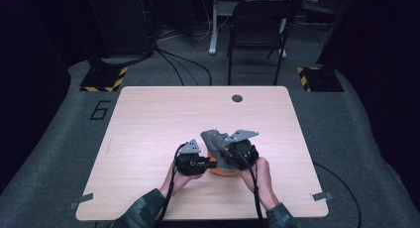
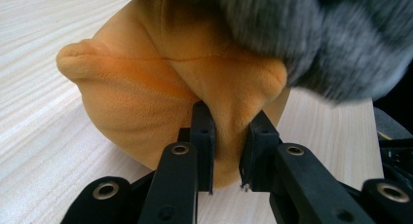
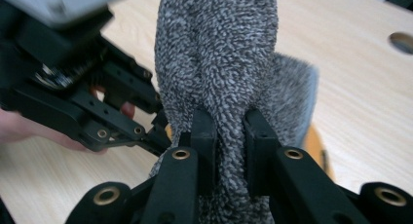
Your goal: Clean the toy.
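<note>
High view, counter (image 1: 148, 119): light wood, with a dark round hole (image 1: 237, 98) near its far edge.
High view, left gripper (image 1: 207, 163): near the counter's middle, held in the person's left hand (image 1: 179, 178), jaws pointing right toward the orange plush (image 1: 221, 170).
High view, right gripper (image 1: 225, 157): just right of the left one, held in the right hand (image 1: 260, 171), with its grey plate on top, jaws at the grey cloth (image 1: 214, 139).
High view, plush and cloth: the plush lies on the counter between the two grippers; the cloth rises over it and leans toward the far left.
Left gripper view, left gripper (image 2: 230, 136): clenched on a fold of the orange plush (image 2: 160, 83), which bulges out above the jaws.
Left gripper view, cloth (image 2: 311, 34): fuzzy grey, lying over the plush's upper right part and touching it.
Left gripper view, counter (image 2: 39, 136): pale wood grain under the plush.
Right gripper view, right gripper (image 3: 230, 131): clenched on the grey cloth (image 3: 214, 53), which stands up in a thick pinched fold between the jaws.
Right gripper view, left gripper (image 3: 158, 136): at the left, black, its jaw tips just beside the cloth.
Right gripper view, plush (image 3: 316, 146): a sliver of orange at the right, behind the cloth.
</note>
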The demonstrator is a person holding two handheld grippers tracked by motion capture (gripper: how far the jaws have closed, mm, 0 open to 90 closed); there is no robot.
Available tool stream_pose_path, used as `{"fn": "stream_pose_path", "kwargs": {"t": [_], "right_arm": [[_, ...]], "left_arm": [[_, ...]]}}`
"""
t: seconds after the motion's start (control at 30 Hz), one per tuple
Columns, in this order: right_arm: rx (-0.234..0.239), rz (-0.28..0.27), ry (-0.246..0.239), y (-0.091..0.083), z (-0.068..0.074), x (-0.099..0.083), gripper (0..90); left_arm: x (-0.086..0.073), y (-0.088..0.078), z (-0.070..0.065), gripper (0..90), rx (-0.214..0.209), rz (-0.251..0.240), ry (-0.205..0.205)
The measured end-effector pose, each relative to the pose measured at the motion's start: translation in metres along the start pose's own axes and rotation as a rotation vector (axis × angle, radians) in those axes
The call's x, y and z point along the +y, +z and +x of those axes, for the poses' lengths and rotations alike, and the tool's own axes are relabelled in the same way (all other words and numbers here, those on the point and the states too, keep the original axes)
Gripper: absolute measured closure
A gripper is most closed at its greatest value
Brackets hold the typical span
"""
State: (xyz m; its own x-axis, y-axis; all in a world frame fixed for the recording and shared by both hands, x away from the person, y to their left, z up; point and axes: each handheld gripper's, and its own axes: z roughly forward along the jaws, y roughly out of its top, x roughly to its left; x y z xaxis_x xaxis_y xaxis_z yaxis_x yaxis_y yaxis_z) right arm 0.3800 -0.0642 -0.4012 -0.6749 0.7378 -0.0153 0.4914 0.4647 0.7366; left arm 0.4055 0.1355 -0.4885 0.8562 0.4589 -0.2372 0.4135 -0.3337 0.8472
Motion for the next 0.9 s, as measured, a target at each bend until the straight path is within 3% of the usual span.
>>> {"fn": "stream_pose_path", "kwargs": {"t": [0.17,0.23,0.27,0.37,0.7,0.9], "right_arm": [[-0.027,0.014,-0.032,0.002,-0.001,-0.001,78.1],[-0.045,0.022,-0.014,0.002,0.000,-0.002,78.0],[-0.054,0.022,-0.038,0.002,-0.002,-0.002,78.1],[-0.080,0.025,-0.039,0.000,-0.008,-0.005,78.0],[-0.132,0.056,0.049,0.001,-0.036,-0.016,78.0],[-0.187,0.107,0.121,0.009,-0.067,-0.035,78.1]], "left_arm": [[0.000,0.000,0.001,77.7,-0.007,-0.003,-0.002],[0.000,0.000,0.002,77.7,-0.006,-0.006,-0.003],[0.000,0.000,0.001,77.6,0.000,-0.008,-0.001],[0.000,0.000,0.000,77.6,0.001,0.001,0.010],[0.000,0.001,0.001,77.6,-0.003,-0.006,0.005],[0.000,0.001,0.002,77.7,-0.008,-0.006,0.004]]}}
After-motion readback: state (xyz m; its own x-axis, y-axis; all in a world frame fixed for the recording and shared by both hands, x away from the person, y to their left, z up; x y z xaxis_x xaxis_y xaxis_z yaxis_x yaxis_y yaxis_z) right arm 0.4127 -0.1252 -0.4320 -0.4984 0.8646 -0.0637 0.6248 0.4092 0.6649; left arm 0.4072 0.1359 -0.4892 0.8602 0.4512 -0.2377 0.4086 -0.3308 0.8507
